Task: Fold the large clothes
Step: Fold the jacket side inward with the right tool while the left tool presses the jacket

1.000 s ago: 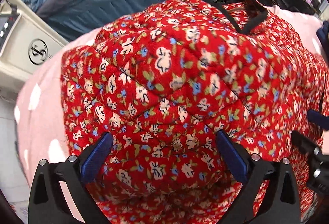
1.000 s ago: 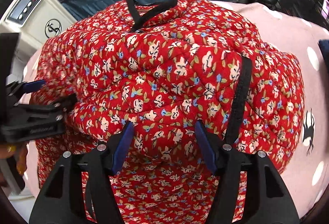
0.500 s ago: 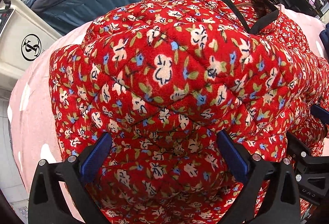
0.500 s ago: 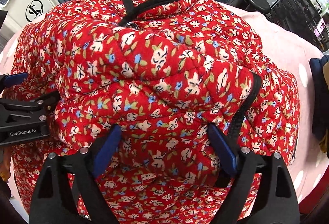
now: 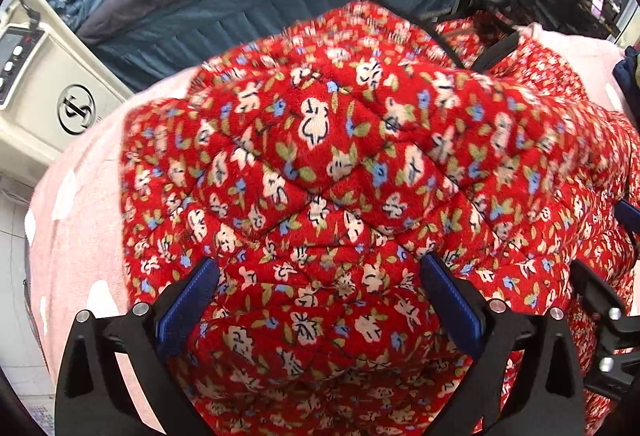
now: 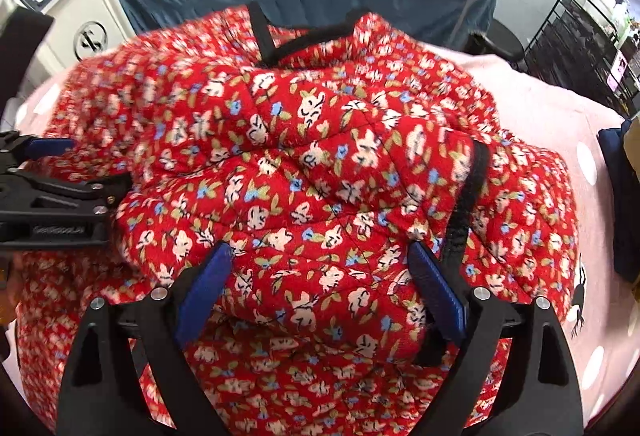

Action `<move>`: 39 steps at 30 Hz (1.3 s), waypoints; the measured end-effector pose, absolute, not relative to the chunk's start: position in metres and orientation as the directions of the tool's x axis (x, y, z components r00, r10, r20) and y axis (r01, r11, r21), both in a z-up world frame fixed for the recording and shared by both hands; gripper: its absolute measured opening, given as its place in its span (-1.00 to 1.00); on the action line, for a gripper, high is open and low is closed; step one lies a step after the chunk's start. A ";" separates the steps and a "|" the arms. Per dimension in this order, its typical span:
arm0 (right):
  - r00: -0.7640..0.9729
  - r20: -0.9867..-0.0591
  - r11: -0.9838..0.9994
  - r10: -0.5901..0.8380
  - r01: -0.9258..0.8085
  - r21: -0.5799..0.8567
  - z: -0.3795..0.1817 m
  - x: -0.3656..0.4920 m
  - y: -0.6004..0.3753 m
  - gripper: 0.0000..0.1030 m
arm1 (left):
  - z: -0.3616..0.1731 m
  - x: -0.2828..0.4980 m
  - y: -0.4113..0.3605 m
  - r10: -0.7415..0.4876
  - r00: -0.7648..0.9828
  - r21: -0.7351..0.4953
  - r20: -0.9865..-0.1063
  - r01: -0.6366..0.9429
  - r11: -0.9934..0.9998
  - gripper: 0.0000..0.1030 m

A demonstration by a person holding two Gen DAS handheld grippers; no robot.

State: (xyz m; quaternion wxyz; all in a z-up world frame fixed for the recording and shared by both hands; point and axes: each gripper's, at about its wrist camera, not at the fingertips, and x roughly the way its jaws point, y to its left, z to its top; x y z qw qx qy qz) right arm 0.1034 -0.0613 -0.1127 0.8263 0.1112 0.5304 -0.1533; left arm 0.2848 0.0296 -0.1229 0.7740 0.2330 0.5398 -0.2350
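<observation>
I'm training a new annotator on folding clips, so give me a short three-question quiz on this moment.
1. True or false: the red floral quilted jacket lies on a pink cloth with white dots.
2. What colour is the trim along the jacket's edges?
3. In the right wrist view, the left gripper shows at which edge? A) left B) right C) top

Key: 1 true; 2 black; 3 A. Both the left gripper and the right gripper stand wide, with a bulge of jacket between the pads.

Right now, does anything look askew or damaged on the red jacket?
No damage shows. The red floral jacket is bunched in a puffy heap on the pink cover, its black trim crooked across the fold.
</observation>
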 end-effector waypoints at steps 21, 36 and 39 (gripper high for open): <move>0.234 -0.970 0.859 -0.063 0.507 0.066 -0.120 -0.123 -0.039 0.72 | -0.124 0.090 0.176 -0.122 0.265 0.057 -0.957 0.580 0.812 0.88; 0.206 -0.978 0.860 0.012 0.496 0.115 -0.114 -0.155 -0.025 0.72 | -0.115 0.057 0.162 -0.115 0.200 0.033 -0.973 0.613 0.790 0.88; 0.209 -0.977 0.854 0.032 0.503 0.135 -0.114 -0.179 -0.019 0.72 | -0.114 0.062 0.172 -0.120 0.198 0.024 -0.973 0.603 0.798 0.88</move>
